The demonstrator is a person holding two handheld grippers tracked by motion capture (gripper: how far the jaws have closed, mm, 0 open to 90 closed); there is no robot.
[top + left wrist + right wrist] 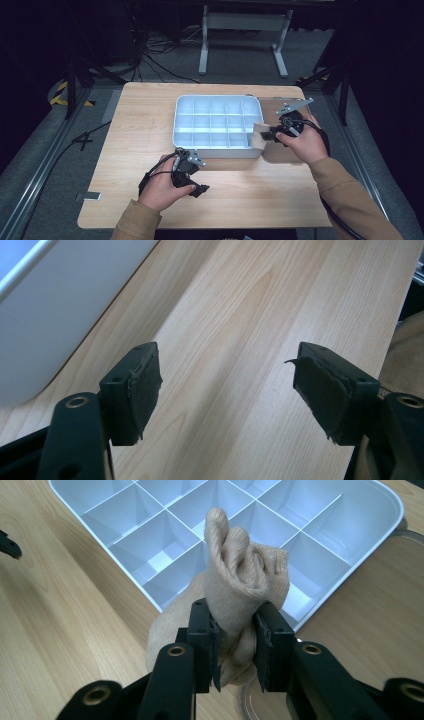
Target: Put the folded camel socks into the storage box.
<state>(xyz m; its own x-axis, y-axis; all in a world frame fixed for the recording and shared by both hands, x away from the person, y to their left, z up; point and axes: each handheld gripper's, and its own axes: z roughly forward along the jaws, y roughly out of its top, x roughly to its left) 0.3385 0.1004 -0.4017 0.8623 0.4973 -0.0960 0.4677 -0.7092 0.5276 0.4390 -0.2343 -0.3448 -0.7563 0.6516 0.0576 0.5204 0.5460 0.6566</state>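
A pale wooden table [150, 115] stands in a dark room with cables on the grey floor [170, 60] beyond it. At near left, the left gripper [225, 390] rests just above bare wood, jaws wide apart and empty. At right, the right gripper [235, 640] pinches a bunched beige sock [240, 575] over the white divided tray's [185, 107] near-right corner, seemingly just above it.

The high view looks forward and down on the whole counter [150, 120]. Each tool's camera rides close, low; all share the tray [216, 150] [380, 505], twelve o'clock.
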